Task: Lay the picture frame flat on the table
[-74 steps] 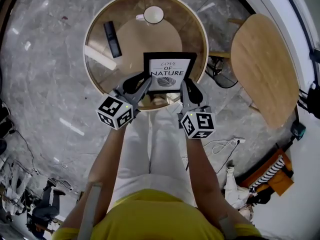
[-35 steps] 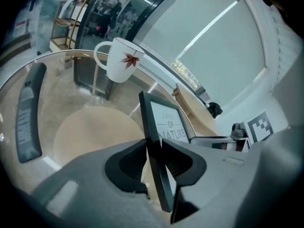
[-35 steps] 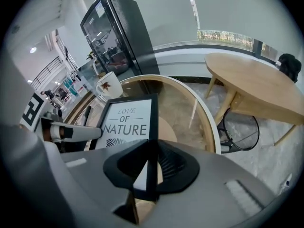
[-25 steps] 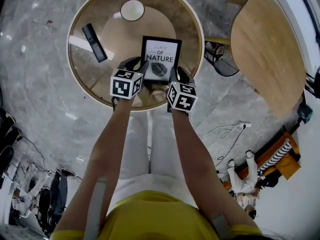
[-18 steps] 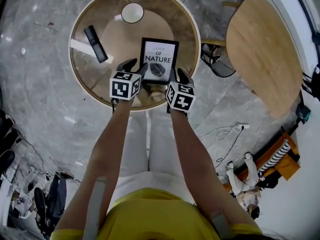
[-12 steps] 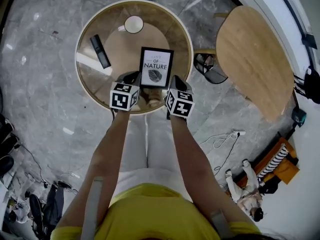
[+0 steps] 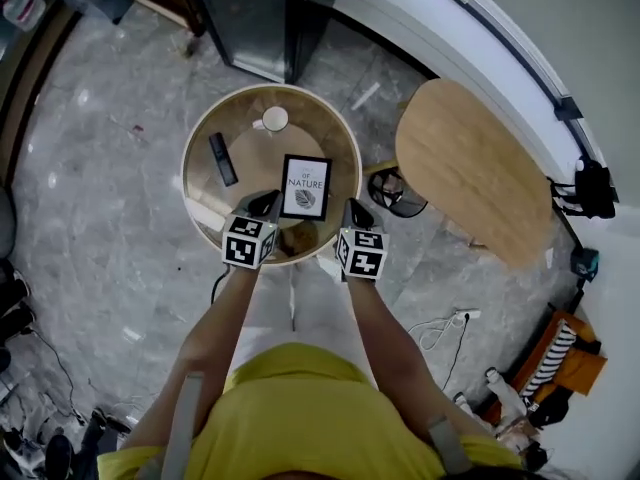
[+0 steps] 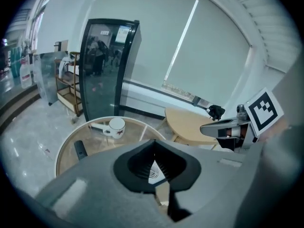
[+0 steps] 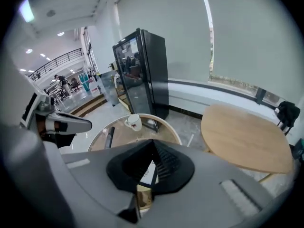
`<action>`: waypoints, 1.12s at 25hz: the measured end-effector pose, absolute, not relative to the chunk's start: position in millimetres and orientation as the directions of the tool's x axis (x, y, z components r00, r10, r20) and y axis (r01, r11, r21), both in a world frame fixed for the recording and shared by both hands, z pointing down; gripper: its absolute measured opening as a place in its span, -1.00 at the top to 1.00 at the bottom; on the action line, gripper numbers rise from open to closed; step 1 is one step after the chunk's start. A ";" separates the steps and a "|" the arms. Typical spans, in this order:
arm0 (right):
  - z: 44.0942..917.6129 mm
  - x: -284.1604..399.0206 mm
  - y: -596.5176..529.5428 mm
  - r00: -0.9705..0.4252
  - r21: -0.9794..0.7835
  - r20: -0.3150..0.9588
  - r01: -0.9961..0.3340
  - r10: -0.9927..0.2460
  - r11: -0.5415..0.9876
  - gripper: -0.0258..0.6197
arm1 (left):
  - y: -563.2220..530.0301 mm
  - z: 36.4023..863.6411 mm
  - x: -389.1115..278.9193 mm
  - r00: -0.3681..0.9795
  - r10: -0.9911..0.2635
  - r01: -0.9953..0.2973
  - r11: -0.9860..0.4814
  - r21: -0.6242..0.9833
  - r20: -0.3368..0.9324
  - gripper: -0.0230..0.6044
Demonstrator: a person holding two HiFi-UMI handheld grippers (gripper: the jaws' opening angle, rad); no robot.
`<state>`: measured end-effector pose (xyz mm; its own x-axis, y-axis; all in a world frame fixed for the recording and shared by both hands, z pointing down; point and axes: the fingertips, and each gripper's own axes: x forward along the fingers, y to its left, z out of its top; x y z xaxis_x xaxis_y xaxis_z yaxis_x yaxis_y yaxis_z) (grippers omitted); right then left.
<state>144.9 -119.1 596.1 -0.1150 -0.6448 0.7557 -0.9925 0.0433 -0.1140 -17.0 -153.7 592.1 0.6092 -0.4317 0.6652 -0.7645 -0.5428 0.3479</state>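
Note:
The black picture frame (image 7: 305,186) with a white leaf print lies flat on the round glass table (image 7: 200,183), near its front edge. Both grippers hang above that edge, apart from the frame. My left gripper (image 7: 271,204) is just left of the frame's near corner, and my right gripper (image 7: 350,209) is just to its right. Each is shut with nothing between its jaws. In the left gripper view the shut left gripper (image 8: 154,146) hides all but a sliver of the frame (image 8: 155,174). The right gripper (image 9: 153,146) likewise shows only a strip of the frame (image 9: 146,173).
A white mug (image 7: 275,119) stands at the table's far side and a black remote (image 7: 221,158) lies at its left. A wooden table (image 7: 470,173) stands close on the right. A tall black cabinet (image 7: 260,18) is behind. Cables (image 7: 440,326) lie on the marble floor.
Both grippers have closed and drawn back and up from the frame's lower edge. The head view has risen, so the table looks smaller. The frame stays flat on the table.

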 end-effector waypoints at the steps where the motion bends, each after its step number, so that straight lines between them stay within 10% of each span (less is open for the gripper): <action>1: 580.8 144.4 -120.1 -0.113 -0.110 0.738 -0.993 -0.665 0.047 0.92 | -155.5 575.5 -19.2 0.610 -0.454 -0.766 -0.547 0.337 0.650 0.92; 28: 198.0 87.9 -121.8 -0.238 0.140 0.028 -0.961 -0.971 0.240 0.92 | -146.8 209.7 -60.1 0.507 -0.860 -0.861 -0.508 0.003 0.064 0.92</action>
